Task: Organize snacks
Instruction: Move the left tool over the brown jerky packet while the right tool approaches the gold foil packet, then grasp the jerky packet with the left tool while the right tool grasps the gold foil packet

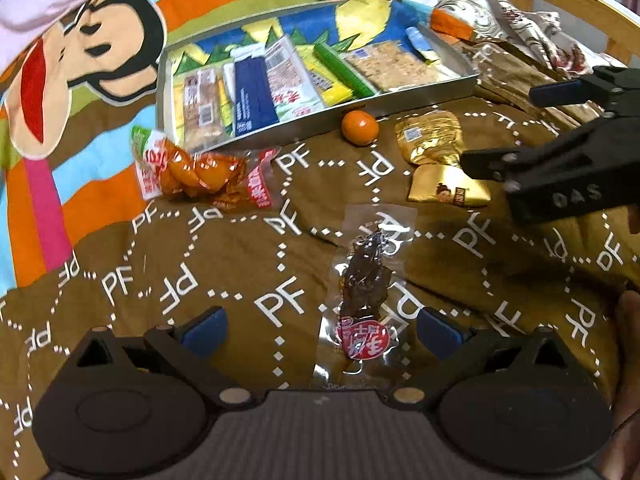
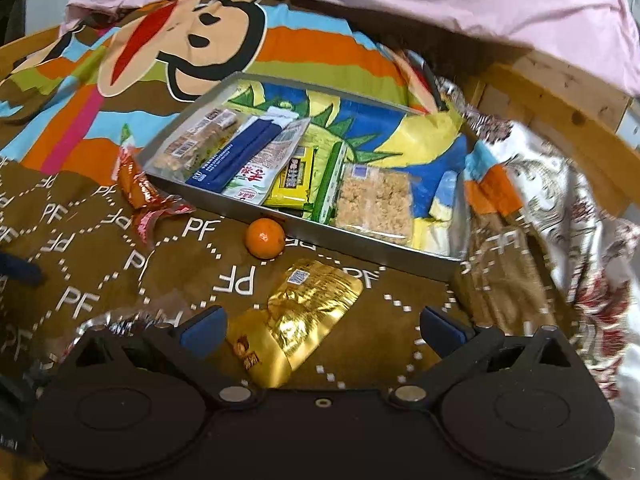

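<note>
here, a clear packet of dark dried meat [image 1: 366, 292] is lying on the brown bedspread [image 1: 224, 248], sitting between the spread fingers of the left gripper [image 1: 322, 326], which is gripping nothing. the right gripper [image 2: 322, 326] is likewise gaping wide over two gold foil packets [image 2: 304, 308]. beyond, a small orange [image 2: 265, 238] is resting beside the metal tray [image 2: 360, 248] holding snack bars.

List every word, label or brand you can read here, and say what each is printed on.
"PF": repeated in white across the brown bedspread.
"DAS": raised letters on the right gripper, open, seen from the left wrist.
Clear packet of dark snack between the open left gripper's fingers: red label, unreadable.
Gold packets, orange packets and packets in the tray: print too small or blurred.
</note>
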`<state>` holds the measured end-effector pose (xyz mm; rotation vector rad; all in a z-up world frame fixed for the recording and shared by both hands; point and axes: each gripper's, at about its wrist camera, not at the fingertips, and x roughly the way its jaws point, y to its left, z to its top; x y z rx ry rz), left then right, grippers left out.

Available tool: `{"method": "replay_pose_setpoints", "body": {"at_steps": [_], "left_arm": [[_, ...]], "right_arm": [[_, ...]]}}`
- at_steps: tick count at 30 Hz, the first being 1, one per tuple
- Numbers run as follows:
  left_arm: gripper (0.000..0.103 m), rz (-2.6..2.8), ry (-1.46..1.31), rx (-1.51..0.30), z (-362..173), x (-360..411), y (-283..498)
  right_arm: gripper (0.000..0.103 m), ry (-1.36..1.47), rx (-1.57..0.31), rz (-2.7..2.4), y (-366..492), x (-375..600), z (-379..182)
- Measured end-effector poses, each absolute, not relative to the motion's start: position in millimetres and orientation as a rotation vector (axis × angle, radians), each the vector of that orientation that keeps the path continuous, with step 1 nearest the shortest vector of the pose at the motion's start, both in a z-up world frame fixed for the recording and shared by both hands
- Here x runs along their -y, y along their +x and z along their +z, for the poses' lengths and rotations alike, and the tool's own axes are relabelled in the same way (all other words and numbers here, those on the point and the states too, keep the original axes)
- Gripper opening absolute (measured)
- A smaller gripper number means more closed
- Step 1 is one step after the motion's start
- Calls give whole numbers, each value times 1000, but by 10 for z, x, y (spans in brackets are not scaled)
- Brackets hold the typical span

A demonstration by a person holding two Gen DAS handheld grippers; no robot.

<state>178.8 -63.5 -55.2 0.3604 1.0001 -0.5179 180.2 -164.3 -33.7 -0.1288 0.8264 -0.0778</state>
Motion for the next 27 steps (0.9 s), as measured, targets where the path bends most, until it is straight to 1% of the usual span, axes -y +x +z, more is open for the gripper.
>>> {"method": "replay_pose_setpoints", "body": {"at_steps": [6, 15, 16, 18, 19, 20, 21, 23, 24, 26, 27], "left_arm": [[102, -502, 328, -1056, -634, 618, 1874], [102, -541, 342, -1058, -695, 668, 1888], [101, -544, 338, -1058, -700, 663, 1890], [96, -549, 328, -1063, -708, 653, 1906], [93, -550, 321, -1067, -710, 645, 1919], [92, -549, 313, -1069, -708, 634, 1929], [89, -551, 302, -1071, -702, 619, 1940], [82, -558, 282, -1073, -683, 592, 1947], [77, -560, 278, -1073, -675, 585, 1945], [70, -570, 272, -1072, -667, 578, 1943], [65, -575, 269, -1073, -665, 579, 1944]], "right_arm": [[102, -81, -861, -29, 2054, 1635, -524], [102, -9, -943, -56, 2222, 1671, -774], [101, -6, -942, -57, 2224, 1671, -786], [98, -6, -939, -54, 2213, 1663, -792], [93, -6, -934, -47, 2204, 1657, -782], [87, -8, -931, -43, 2197, 1652, -768], [84, -11, -928, -43, 2189, 1650, -753], [77, -16, -930, -48, 2181, 1655, -728], [76, -14, -930, -48, 2174, 1661, -720], [70, -11, -929, -49, 2151, 1670, -703], [69, -12, -930, -51, 2136, 1670, -693]]}}
